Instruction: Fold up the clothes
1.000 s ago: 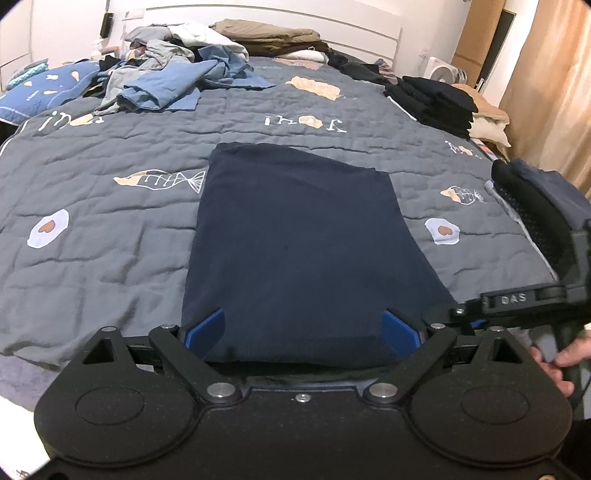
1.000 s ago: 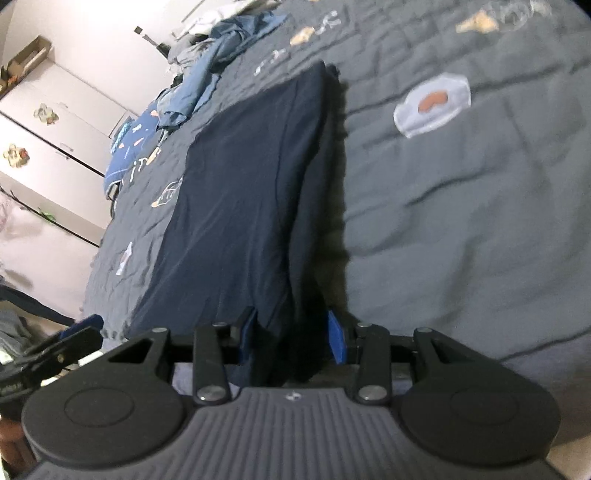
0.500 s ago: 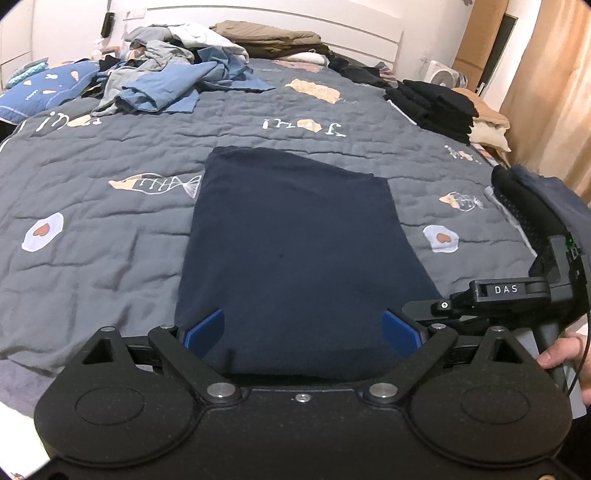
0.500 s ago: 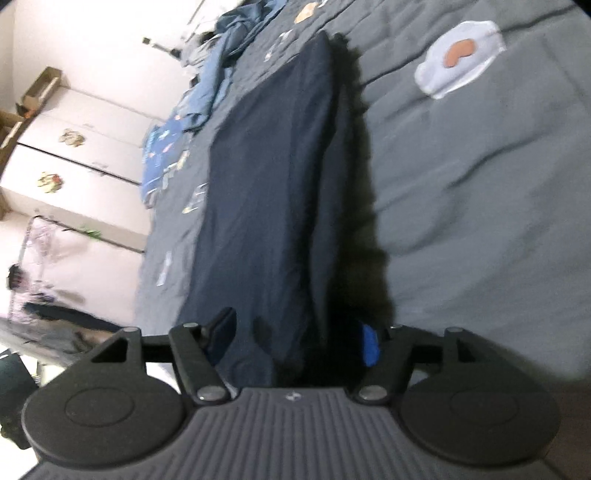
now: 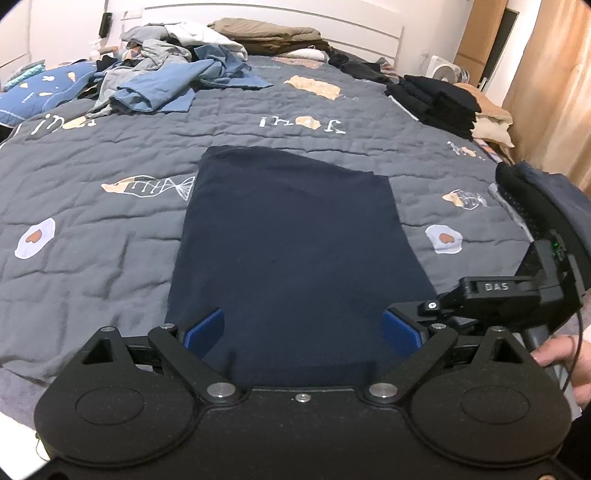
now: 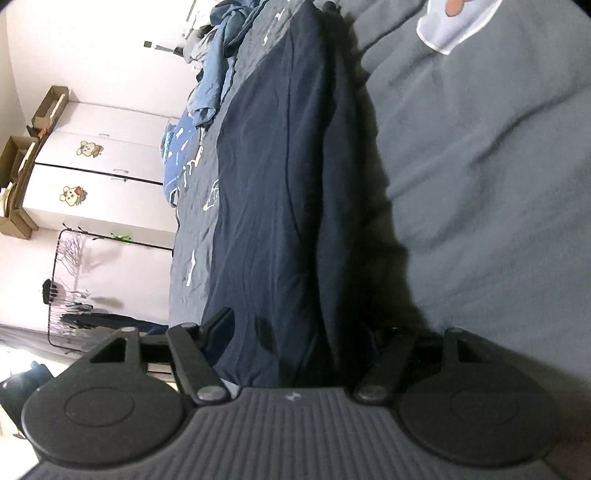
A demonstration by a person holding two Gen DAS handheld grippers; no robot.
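My left tool (image 5: 303,328): wide apart, its blue pads (image 5: 205,328) straddling the near part of the navy garment (image 5: 291,254) without pressing on it.
My right tool (image 6: 303,332): tipped on its side, fingers spread wide, not gripping; the near right corner of the navy garment lies between them, and one finger sits in the shadow by the cloth.
My right hand (image 5: 561,354): seen from the left tool's camera, wrapped round the right tool's handle just right of the navy garment's near corner.
Navy garment: folded into a long rectangle, flat on the grey quilt (image 5: 92,236), near end by my tools, running away toward the headboard.
Dark pile (image 5: 539,206): at the bed's edge, right of the navy garment, near my right tool.
Folded black stack (image 5: 436,99): well beyond the navy garment, to its far right, with beige cloth (image 5: 491,122) just beside it.
Unfolded heap (image 5: 166,77): blue and grey clothes, well beyond the navy garment to its far left.
Headboard (image 5: 332,18): white, past the navy garment, with brown clothes (image 5: 269,35) piled in front of it.
Wardrobe (image 6: 99,166): white, off the bed on the navy garment's left side.
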